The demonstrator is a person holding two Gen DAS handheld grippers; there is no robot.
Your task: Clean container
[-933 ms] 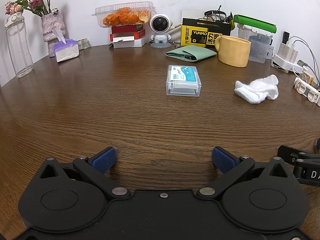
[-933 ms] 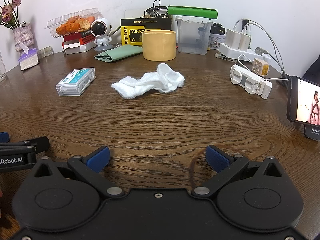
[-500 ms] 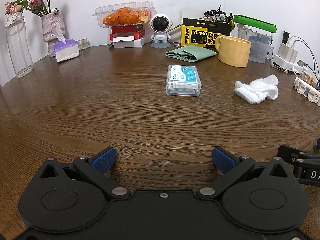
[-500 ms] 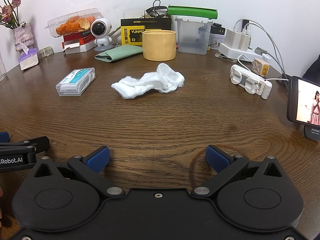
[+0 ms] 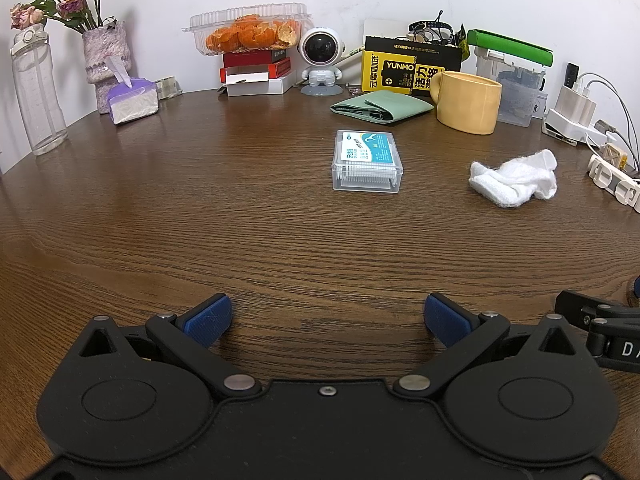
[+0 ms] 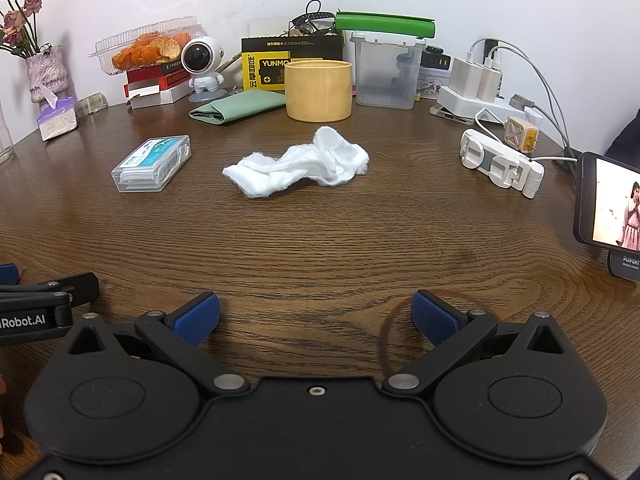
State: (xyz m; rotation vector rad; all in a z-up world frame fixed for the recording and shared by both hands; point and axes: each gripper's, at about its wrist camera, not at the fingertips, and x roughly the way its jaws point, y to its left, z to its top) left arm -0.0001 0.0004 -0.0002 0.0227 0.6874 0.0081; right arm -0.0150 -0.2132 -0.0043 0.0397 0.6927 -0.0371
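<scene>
A small clear plastic container (image 5: 367,165) with a blue and white label lies flat on the brown wooden table (image 5: 200,208); it also shows in the right wrist view (image 6: 152,163). A crumpled white cloth (image 6: 298,169) lies to its right, also seen in the left wrist view (image 5: 514,178). My left gripper (image 5: 326,318) is open and empty, low over the table's near side, well short of the container. My right gripper (image 6: 316,316) is open and empty, near the table's front, well short of the cloth.
A yellow mug (image 6: 319,90), a folded green cloth (image 6: 236,106), a clear tub with a green lid (image 6: 386,68), a yellow box and an astronaut figure (image 5: 321,62) line the back. Chargers and cables (image 6: 496,96) and a phone on a stand (image 6: 610,208) are at the right. A water bottle (image 5: 36,92) and vase stand at the left.
</scene>
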